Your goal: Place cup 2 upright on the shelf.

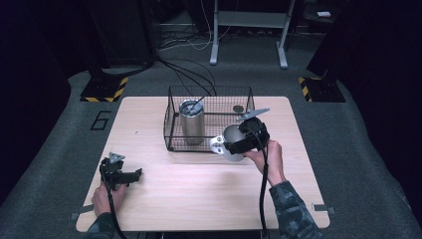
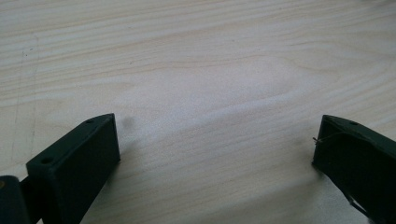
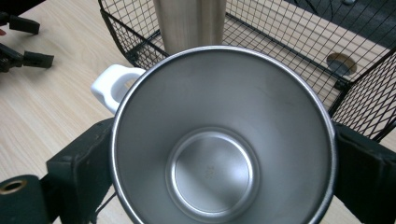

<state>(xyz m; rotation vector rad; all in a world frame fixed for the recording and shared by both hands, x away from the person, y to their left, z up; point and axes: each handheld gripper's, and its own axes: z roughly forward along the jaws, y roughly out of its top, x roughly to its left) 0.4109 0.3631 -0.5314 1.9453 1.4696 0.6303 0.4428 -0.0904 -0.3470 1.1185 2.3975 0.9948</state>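
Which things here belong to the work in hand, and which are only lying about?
In use:
- steel mug with white handle, clamped by the right gripper
- wire basket, just beyond the mug
- steel tumbler, standing in the basket

Idle:
- left gripper, open, low over the bare table
- small dark disc in the basket

A wire basket (image 1: pixel 171 130) is set at the middle back of the worktop (image 1: pixel 199 189), with a steel tumbler (image 1: pixel 192 122) stood upright in its left half. A steel mug (image 1: pixel 232 141) is held just before the basket's right front corner, between the right gripper's (image 1: pixel 238 145) fingers. The left gripper (image 1: pixel 130 176) is kept well apart, at the worktop's near left.
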